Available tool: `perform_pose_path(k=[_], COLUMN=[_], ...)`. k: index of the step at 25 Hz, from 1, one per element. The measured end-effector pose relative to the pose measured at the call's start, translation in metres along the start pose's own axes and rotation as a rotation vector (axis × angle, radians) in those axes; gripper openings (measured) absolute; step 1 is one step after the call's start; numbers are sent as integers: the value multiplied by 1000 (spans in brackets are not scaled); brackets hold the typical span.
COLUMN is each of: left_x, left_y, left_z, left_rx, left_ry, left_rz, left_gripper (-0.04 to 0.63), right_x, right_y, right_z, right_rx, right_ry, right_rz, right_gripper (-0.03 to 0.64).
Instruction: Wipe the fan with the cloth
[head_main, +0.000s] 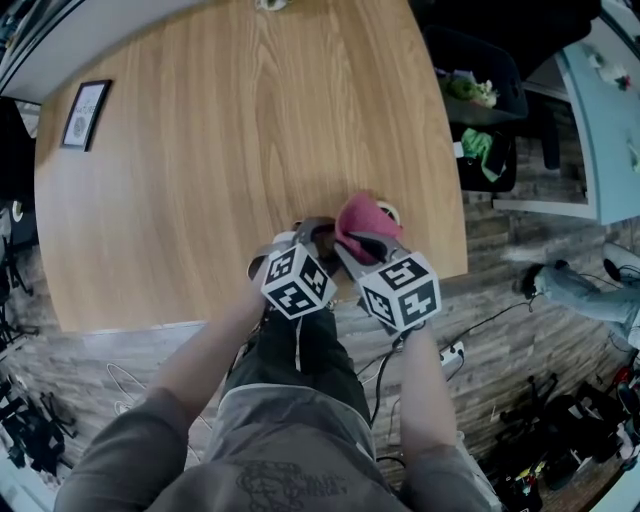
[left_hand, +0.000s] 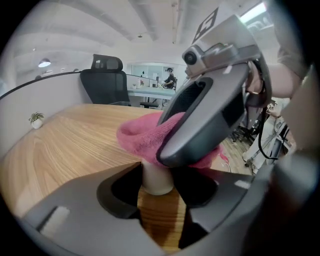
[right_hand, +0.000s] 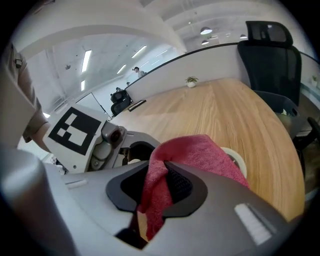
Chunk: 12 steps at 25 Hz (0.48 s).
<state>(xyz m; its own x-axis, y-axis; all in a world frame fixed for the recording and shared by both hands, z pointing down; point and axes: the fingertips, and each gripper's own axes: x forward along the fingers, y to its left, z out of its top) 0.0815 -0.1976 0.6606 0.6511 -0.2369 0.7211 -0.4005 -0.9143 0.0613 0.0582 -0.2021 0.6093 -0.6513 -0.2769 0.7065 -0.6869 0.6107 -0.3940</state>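
Both grip: my left tongs (left_hand: 159, 181) hold the likely light, fragile fan (left_hand: 156, 174) by its stiff stem at the table (head_main: 250, 130) edge, my right tongs (right_hand: 159, 192) pinch the soft cloth (right_hand: 195, 152) draped over it.

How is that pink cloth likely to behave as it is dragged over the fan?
The cloth looks floppy: it drapes in folds over the fan and hangs limp from the right gripper. Its fuzzy surface probably grips rather than slides. Being soft, it likely bunches when pushed.
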Motion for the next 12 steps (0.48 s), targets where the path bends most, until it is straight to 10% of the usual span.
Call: perform_pose_path(k=[4,12], left_x=[1,1], left_y=[0,1], left_z=[1,0], left_rx=[-19,-65], left_ry=[-3,7], left_rz=[-17,-47], left_gripper=[196,196], right_x=[-14,-58], right_y=[-28,-87], right_z=[9,8], right_rx=[-42,214], right_ry=[-40,-207], right_rz=[-124,-349], right_gripper=[74,74])
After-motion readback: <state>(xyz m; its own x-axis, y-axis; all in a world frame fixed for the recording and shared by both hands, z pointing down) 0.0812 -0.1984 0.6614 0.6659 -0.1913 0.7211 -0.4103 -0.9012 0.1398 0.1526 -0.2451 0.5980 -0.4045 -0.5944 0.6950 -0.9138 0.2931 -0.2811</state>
